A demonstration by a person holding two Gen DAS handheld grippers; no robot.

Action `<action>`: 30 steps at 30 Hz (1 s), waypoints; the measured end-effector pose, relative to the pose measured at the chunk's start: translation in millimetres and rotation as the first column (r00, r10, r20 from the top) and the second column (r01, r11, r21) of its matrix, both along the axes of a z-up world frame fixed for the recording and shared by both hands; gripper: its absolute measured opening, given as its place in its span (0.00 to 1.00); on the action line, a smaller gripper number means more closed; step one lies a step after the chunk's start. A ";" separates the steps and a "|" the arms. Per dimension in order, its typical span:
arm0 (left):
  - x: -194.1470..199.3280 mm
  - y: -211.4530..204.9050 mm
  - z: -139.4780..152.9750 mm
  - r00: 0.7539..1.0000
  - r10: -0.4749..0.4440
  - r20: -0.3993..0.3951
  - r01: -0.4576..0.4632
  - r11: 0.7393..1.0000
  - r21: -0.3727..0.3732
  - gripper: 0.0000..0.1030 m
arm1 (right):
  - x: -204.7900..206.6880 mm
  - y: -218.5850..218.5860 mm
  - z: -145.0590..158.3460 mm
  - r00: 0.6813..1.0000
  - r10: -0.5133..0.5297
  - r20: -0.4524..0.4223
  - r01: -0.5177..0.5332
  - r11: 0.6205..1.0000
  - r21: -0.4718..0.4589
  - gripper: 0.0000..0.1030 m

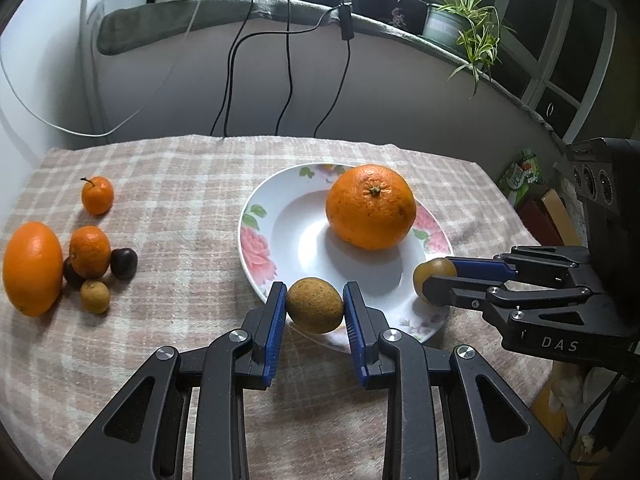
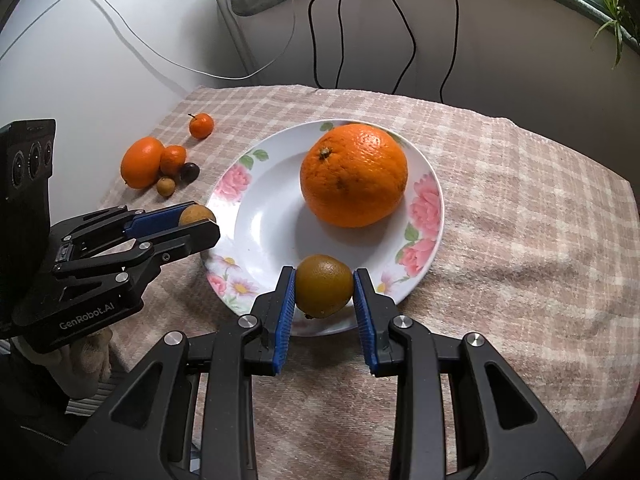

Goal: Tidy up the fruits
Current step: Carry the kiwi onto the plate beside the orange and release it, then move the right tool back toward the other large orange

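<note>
A white floral plate (image 1: 280,240) (image 2: 264,240) holds a large orange (image 1: 370,206) (image 2: 354,174). My left gripper (image 1: 315,306) (image 2: 200,222) is shut on a small brown-green fruit (image 1: 315,305) (image 2: 196,215) over the plate's near-left rim. My right gripper (image 2: 324,286) (image 1: 430,280) is shut on a second small brown-green fruit (image 2: 324,285) (image 1: 434,274) over the plate's near-right rim. On the cloth at the left lie an oval orange (image 1: 32,268) (image 2: 142,162), two tangerines (image 1: 90,251) (image 1: 97,195), two dark plums (image 1: 124,263) and a small brown fruit (image 1: 95,297).
A checked cloth (image 1: 180,208) (image 2: 520,208) covers the round table. Black cables (image 1: 288,60) hang down the wall behind. A potted plant (image 1: 460,20) stands on the sill at the back right. Boxes and books (image 1: 532,196) sit off the table's right edge.
</note>
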State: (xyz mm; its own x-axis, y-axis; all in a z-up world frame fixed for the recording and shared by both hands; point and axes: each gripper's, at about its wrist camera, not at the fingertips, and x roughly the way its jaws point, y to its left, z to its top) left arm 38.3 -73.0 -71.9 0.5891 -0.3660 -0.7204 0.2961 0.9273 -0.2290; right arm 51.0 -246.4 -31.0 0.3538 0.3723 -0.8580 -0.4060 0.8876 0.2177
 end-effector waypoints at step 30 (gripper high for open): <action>-3.5 3.2 6.4 1.000 0.019 0.016 -0.019 1.000 0.005 0.68 | 0.6 6.3 20.0 0.996 0.002 0.090 0.001 1.000 -0.030 0.76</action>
State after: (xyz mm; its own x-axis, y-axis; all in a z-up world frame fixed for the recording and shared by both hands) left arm 34.8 -69.8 -65.5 0.6076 -0.3506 -0.7127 0.2818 0.9341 -0.2192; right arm 51.7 -240.2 -11.0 0.4300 0.3476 -0.8333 -0.4234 0.8928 0.1539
